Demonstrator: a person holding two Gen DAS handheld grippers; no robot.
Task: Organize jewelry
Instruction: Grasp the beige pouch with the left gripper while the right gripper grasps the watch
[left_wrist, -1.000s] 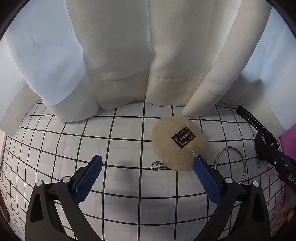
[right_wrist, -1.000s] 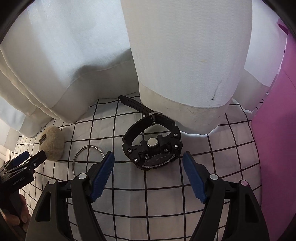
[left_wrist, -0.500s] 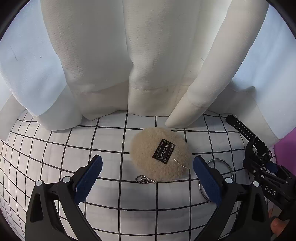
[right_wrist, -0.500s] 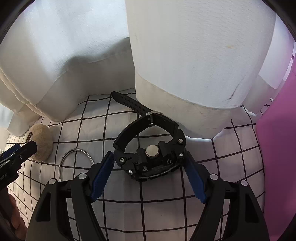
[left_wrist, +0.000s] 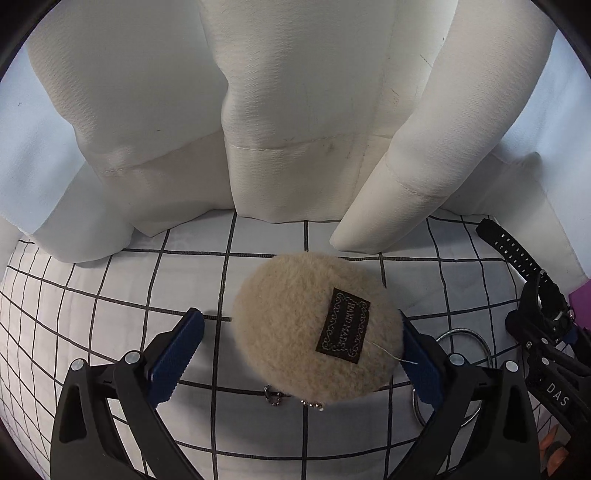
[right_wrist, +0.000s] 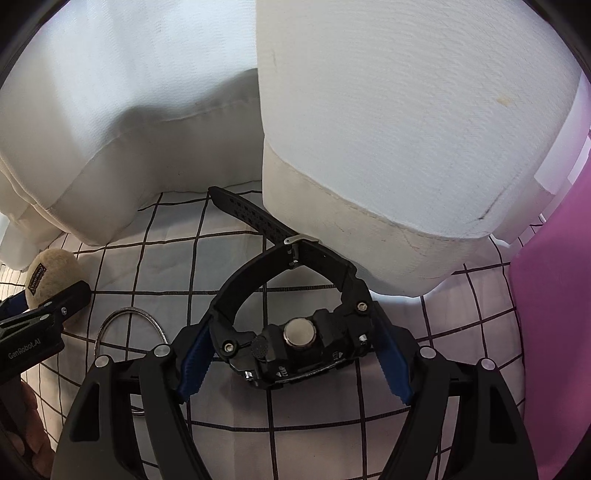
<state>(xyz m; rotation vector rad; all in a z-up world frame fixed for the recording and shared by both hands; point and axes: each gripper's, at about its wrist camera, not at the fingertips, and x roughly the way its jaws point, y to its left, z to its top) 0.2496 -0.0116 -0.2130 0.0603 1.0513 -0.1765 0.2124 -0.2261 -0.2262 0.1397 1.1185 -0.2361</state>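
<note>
Right wrist view: my right gripper (right_wrist: 291, 360) has advanced, spread fingers now bracketing the black watch (right_wrist: 291, 332); my left gripper (left_wrist: 295, 354), also spread, has closed in around the plush keychain (left_wrist: 314, 328), both on the grid cloth (right_wrist: 314, 413), ready to pinch.

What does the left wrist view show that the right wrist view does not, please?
Only the left wrist view shows the ball chain under the pouch and the open left gripper straddling it. Only the right wrist view shows the watch case and buckle, flanked by the right gripper, plus the pink sheet. Both show the pouch, watch, bangle, curtain and grid cloth.
</note>
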